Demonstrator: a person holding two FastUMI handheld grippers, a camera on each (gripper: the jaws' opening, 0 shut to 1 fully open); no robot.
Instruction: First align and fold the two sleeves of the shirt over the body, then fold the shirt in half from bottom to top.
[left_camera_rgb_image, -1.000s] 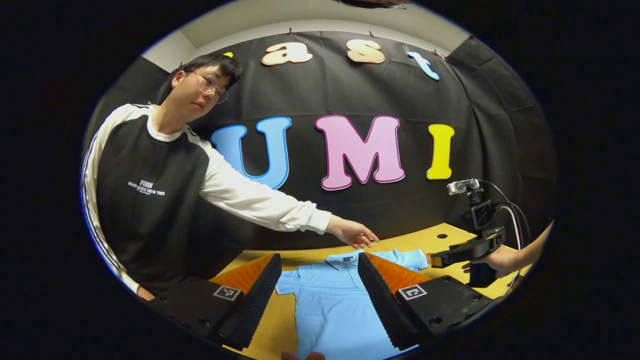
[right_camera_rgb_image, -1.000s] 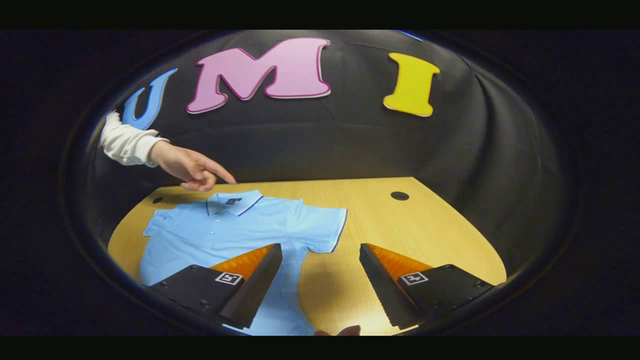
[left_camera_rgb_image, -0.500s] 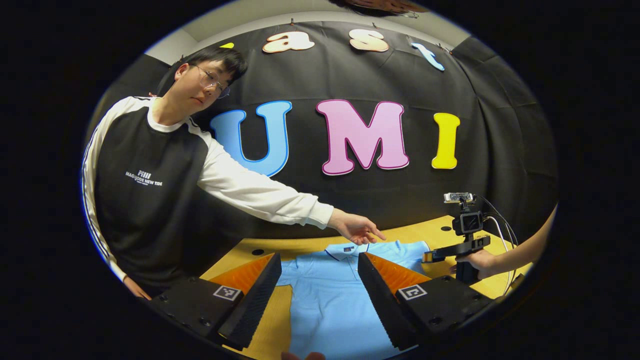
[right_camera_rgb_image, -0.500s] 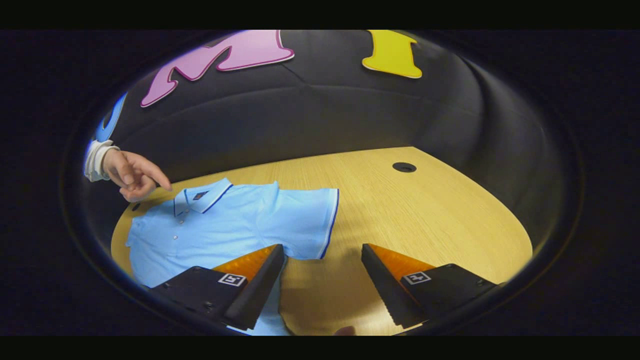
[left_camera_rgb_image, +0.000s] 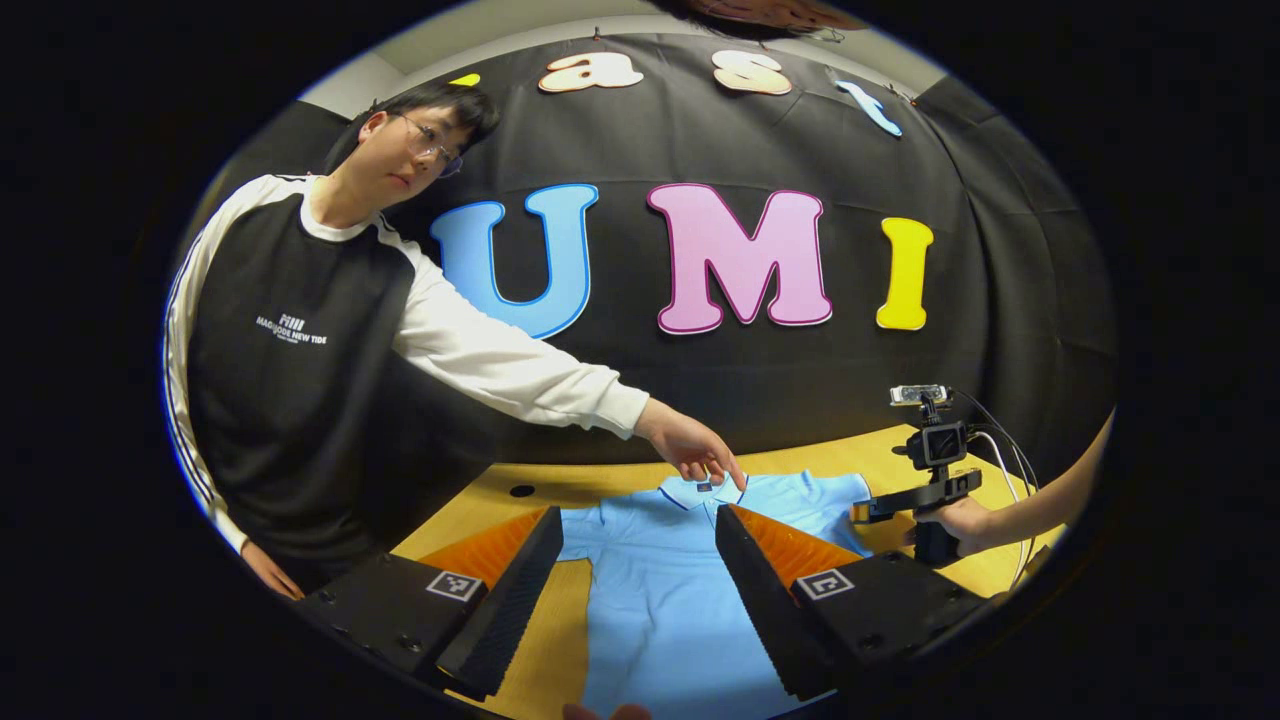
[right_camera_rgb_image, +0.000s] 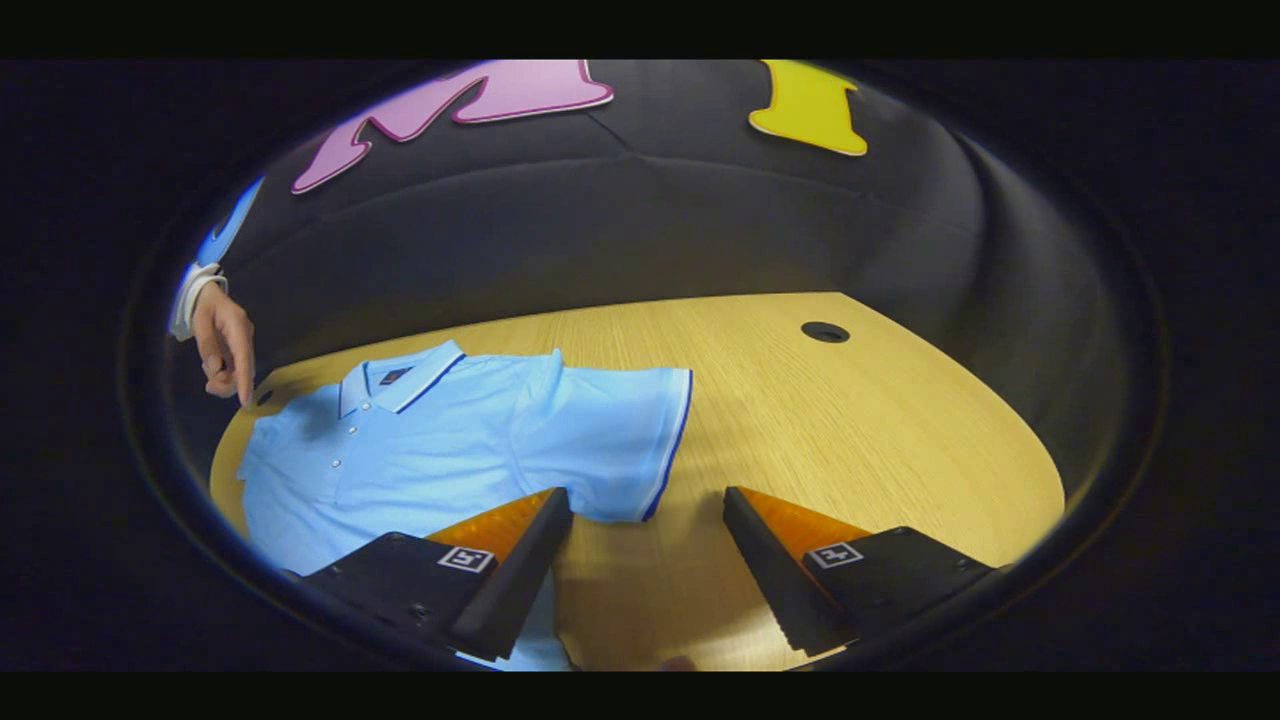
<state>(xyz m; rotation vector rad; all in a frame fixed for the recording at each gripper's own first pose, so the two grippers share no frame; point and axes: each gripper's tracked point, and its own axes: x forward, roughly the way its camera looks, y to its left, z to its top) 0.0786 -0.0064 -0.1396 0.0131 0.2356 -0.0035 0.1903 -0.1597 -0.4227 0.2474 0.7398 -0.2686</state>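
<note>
Both grippers hang above the table with their jaws spread wide and nothing between them. In the left gripper view, the left gripper (left_camera_rgb_image: 635, 560) hovers over the body of the shirt (left_camera_rgb_image: 660, 600), its fingers framing the pale blue cloth. In the right gripper view, the right gripper (right_camera_rgb_image: 645, 545) sits above the table just past the shirt's sleeve (right_camera_rgb_image: 625, 440), one finger over the cloth and the other over bare wood. The wooden table (right_camera_rgb_image: 850, 430) is light yellow with visible grain and a small round cable hole (right_camera_rgb_image: 825, 331) toward the back; black cloth forms the wall behind it. The shirt is a light blue short-sleeved polo lying flat and face up, collar toward the back wall, buttons down the placket, sleeves spread out and edged in dark blue. A bystander in a black and white sweatshirt (left_camera_rgb_image: 290, 350) stands beside the table and reaches a hand (left_camera_rgb_image: 695, 455) down to the collar (left_camera_rgb_image: 700, 490).
</note>
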